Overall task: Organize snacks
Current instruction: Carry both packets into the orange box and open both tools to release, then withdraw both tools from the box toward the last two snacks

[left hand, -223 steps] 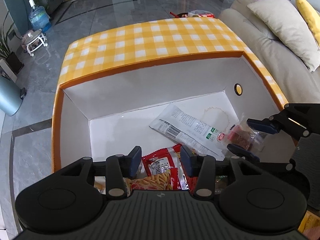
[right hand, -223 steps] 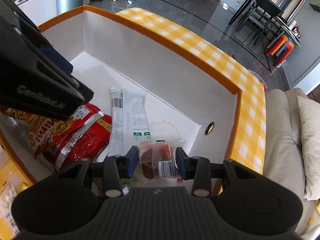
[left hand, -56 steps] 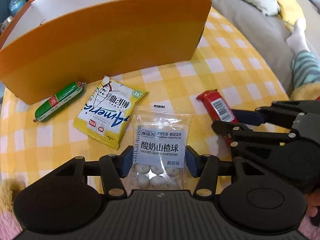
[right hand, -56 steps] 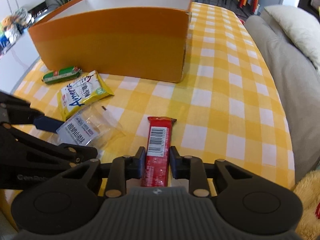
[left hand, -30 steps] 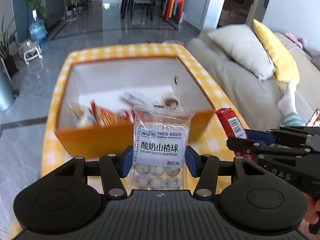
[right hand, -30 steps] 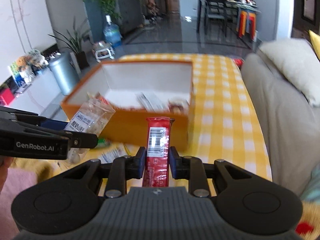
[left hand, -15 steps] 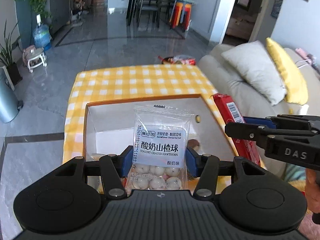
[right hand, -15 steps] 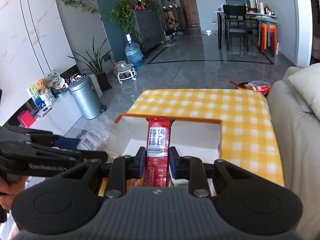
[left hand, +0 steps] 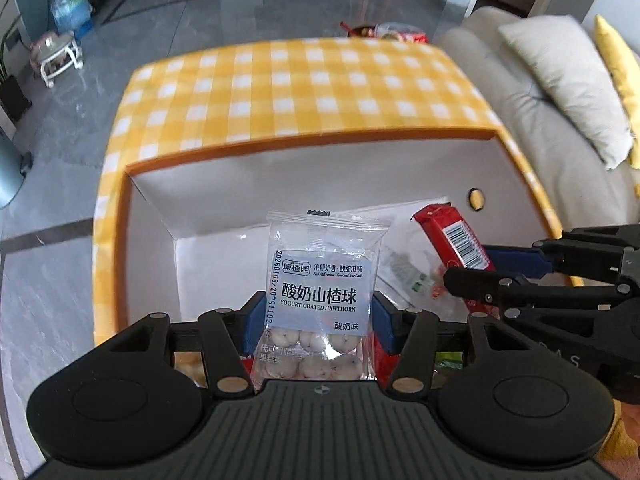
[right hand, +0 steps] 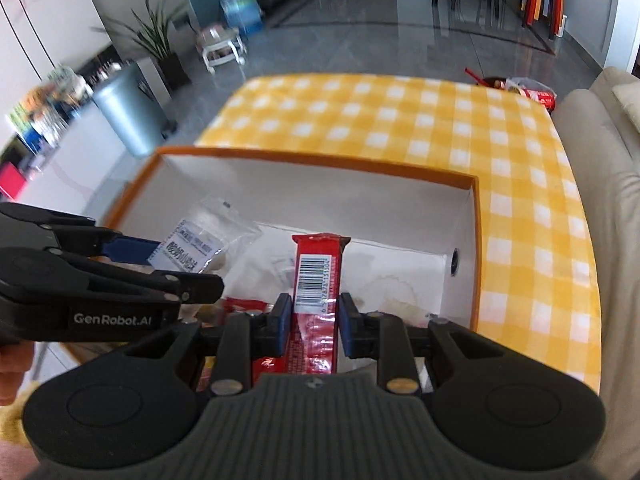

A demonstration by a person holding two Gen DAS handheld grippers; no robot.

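Observation:
My left gripper [left hand: 318,322] is shut on a clear bag of yogurt-coated hawthorn balls [left hand: 324,280] and holds it over the open orange box [left hand: 304,142]. My right gripper [right hand: 313,318] is shut on a red snack bar [right hand: 316,276] with a barcode, also over the box [right hand: 478,240]. The bar also shows in the left wrist view [left hand: 456,240], and the bag in the right wrist view [right hand: 200,244]. Several snack packets lie on the white box floor [right hand: 396,280], partly hidden by the grippers.
The box sits on a yellow checked tablecloth [left hand: 288,92] [right hand: 400,120]. A beige sofa with cushions [left hand: 560,76] is at the right. A grey bin [right hand: 128,110], a plant and a water bottle stand on the floor beyond the table.
Both grippers have moved down and closer over the box with their snacks still held. The box now fills more of each view.

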